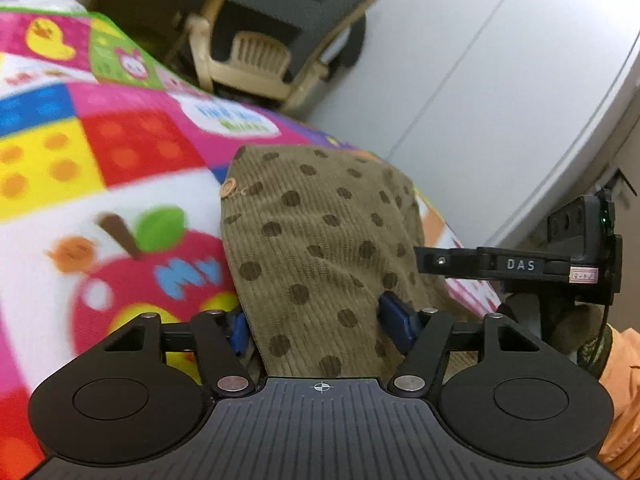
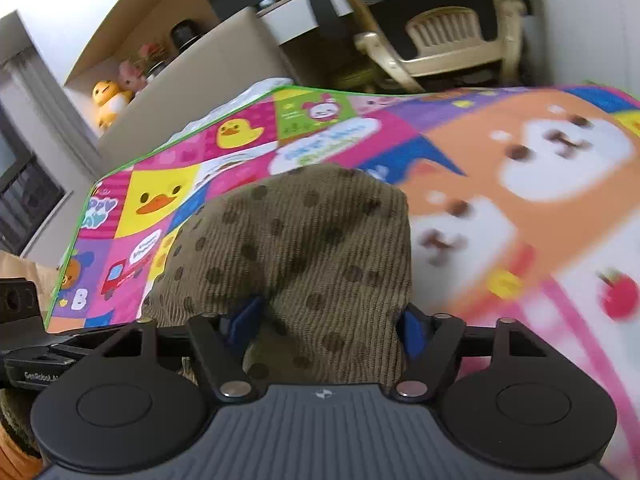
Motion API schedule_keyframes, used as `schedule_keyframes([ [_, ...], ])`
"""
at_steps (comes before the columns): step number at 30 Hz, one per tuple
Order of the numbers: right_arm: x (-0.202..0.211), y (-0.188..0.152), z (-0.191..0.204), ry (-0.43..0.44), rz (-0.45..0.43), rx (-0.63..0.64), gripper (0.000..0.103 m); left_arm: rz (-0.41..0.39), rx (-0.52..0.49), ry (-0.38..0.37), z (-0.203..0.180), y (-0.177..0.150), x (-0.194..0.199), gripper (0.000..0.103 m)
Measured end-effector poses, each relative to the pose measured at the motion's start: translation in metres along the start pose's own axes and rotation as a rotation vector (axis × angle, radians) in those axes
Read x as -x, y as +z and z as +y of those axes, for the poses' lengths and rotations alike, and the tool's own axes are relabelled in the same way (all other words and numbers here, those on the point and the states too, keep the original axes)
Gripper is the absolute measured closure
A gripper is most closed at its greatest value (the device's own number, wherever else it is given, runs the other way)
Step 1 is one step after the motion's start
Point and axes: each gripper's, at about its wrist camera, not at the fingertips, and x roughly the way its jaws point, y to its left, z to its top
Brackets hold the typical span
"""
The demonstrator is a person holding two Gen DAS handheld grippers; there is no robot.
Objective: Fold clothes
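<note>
Quick count — one brown spotted garment (image 1: 320,240) in the middle of the frame, one colourful cartoon blanket (image 1: 120,140) under it, two grippers (image 1: 320,322) (image 2: 328,324), each with two blue pads. One beige plastic chair (image 2: 444,40) upper right, and two stuffed toys (image 2: 108,98) upper left — one yellow, one pink.

My right claw (image 2: 326,326): blue pads (image 2: 243,320) either side of a bunched brown dotted corduroy garment (image 2: 304,240), cloth filling the gap. Bright cartoon blanket (image 2: 520,168) beneath. Beige chair (image 2: 444,46) beyond.
</note>
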Motion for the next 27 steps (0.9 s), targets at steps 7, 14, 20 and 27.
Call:
schedule_keyframes([
  [7, -0.097, 0.046, 0.103, 0.060, -0.004, 0.180, 0.041, -0.171, 0.105, 0.206, 0.072, 0.026, 0.050, 0.035],
  [14, -0.154, 0.049, 0.145, -0.016, -0.023, 0.285, 0.017, -0.219, 0.158, 0.303, 0.116, 0.025, 0.061, 0.023],
  [20, -0.123, 0.025, 0.102, -0.057, 0.001, 0.304, 0.009, -0.110, 0.042, 0.313, 0.098, 0.009, 0.068, 0.018],
  [27, -0.088, -0.002, 0.102, -0.127, 0.006, 0.428, 0.008, -0.060, -0.046, 0.382, 0.084, -0.008, 0.092, 0.014],
])
